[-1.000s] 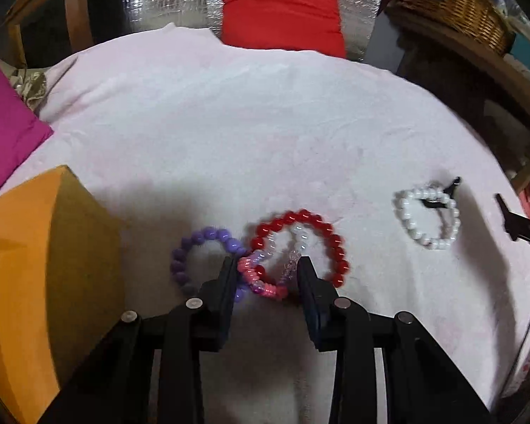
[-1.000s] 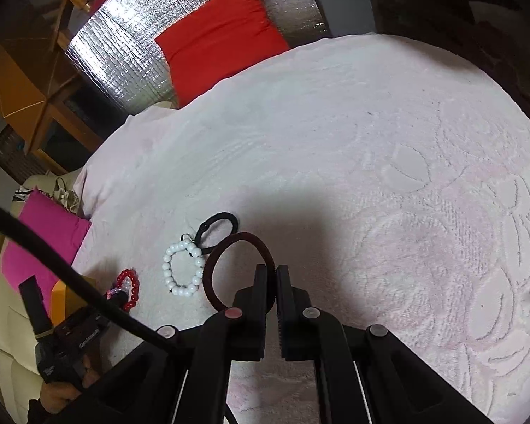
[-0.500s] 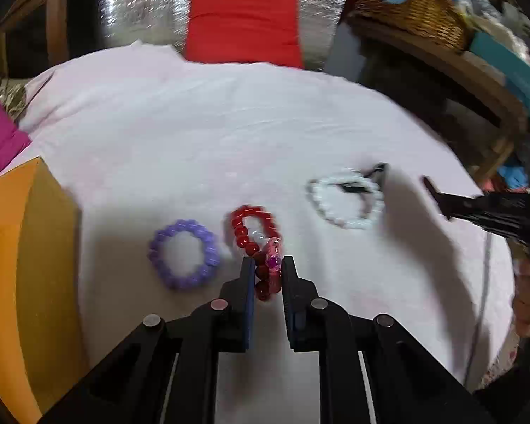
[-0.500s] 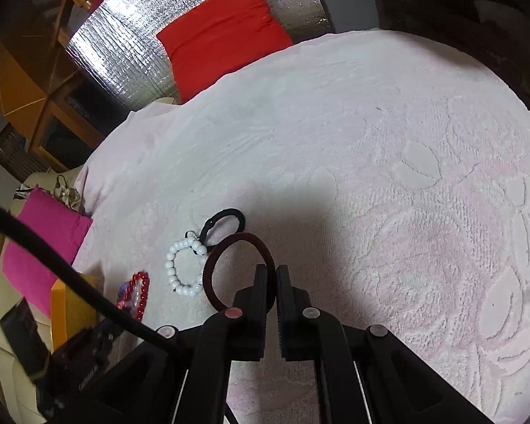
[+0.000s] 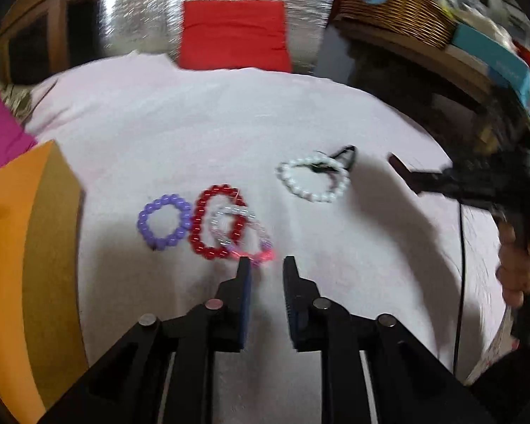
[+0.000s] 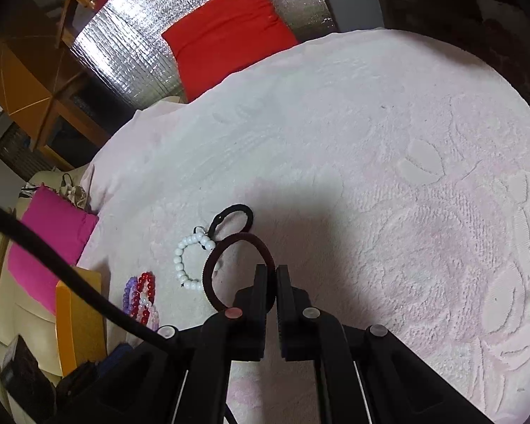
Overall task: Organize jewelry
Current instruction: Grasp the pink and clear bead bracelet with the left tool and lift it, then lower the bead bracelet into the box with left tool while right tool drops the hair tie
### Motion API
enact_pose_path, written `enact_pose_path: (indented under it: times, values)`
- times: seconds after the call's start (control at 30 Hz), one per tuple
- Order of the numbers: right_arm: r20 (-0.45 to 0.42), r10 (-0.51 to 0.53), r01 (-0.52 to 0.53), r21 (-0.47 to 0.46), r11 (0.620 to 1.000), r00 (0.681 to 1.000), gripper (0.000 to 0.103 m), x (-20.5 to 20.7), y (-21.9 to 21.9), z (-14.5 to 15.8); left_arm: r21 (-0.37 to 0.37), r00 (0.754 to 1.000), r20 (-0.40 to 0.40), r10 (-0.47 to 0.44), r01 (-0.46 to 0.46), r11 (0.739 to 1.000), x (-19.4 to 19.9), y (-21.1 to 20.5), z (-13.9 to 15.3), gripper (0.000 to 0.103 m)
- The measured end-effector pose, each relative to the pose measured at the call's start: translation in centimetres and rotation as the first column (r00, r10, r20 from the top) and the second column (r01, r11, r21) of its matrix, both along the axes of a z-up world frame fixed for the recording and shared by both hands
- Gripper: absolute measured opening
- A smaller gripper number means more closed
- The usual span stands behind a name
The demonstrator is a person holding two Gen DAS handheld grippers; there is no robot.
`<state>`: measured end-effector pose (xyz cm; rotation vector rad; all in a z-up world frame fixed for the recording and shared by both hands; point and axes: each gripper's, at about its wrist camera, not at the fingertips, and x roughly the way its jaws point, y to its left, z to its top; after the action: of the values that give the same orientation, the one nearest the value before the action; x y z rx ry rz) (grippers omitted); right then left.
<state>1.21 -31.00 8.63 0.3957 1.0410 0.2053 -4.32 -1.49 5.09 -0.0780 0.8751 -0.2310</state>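
Note:
In the left wrist view my left gripper (image 5: 266, 265) is open and empty, just in front of a pink-and-clear bead bracelet (image 5: 252, 238) that overlaps a red bead bracelet (image 5: 215, 224). A purple bead bracelet (image 5: 164, 226) lies left of them, a white bead bracelet (image 5: 312, 180) with a black hair tie (image 5: 346, 155) farther right. In the right wrist view my right gripper (image 6: 275, 274) is shut on a dark red hair tie (image 6: 229, 265), held near the white bracelet (image 6: 187, 259) and black hair tie (image 6: 235, 217).
An orange box (image 5: 24, 265) stands at the left edge of the pink-white cloth (image 5: 212, 123); it also shows in the right wrist view (image 6: 79, 318). A magenta cushion (image 6: 46, 240), a red cushion (image 5: 235, 35) and a wicker basket (image 5: 395, 10) lie beyond the cloth.
My left gripper was shut on the red and pink bracelets, then opened and drew back, leaving them beside the purple one. My right gripper kept its hold on the dark red hair tie.

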Motion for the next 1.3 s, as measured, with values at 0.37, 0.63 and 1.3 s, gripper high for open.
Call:
enact_pose_path:
  times: [0.37,0.63,1.3]
  values:
    - [-0.009,0.020,-0.020,-0.012,1.000,1.000,0.005,0.3,0.8,-0.3,-0.127,0.981,-0.116,0.156,-0.170,0.977,2.3,1.1,-2.4,0.045]
    - [-0.004,0.030,-0.030,-0.021,0.999,1.000,0.005,0.2,0.8,-0.2,-0.167,0.965,-0.152,0.215,-0.240,0.956,3.5,1.0,-2.4,0.008]
    - [0.150,0.201,-0.213,0.067,0.975,0.968,0.005,-2.2,5.1,2.8,-0.199,0.986,-0.021,0.164,-0.165,0.966,-5.7,1.3,2.8,0.007]
